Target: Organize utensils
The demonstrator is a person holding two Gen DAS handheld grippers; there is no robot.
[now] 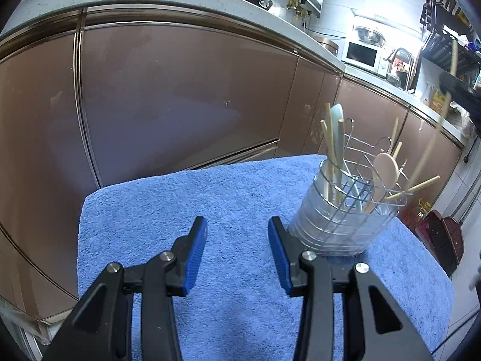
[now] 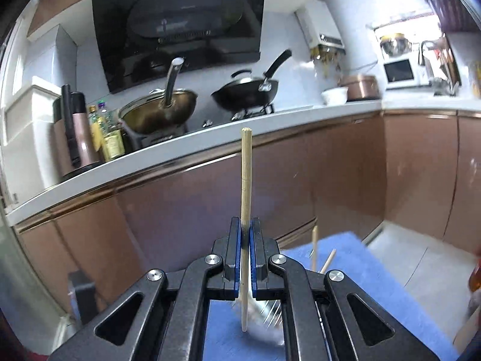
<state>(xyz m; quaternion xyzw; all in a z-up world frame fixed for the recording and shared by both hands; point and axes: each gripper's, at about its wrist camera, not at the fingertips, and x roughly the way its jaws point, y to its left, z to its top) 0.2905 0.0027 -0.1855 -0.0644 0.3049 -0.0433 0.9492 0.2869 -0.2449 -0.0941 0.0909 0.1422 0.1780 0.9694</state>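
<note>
The right tool (image 2: 246, 228) is clamped on an upright wooden chopstick (image 2: 246, 180). The left tool (image 1: 237, 234) stands partly open and empty over the blue towel (image 1: 150, 210), its right finger just beside the utensil holder (image 1: 345, 210).

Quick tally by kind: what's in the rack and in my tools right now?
Spoons in the rack: 2
Rack chopsticks: about 6, some overlap
Held chopstick, in the shut right tool: 1
Left tool, open: 0
Total: about 9 utensils
</note>
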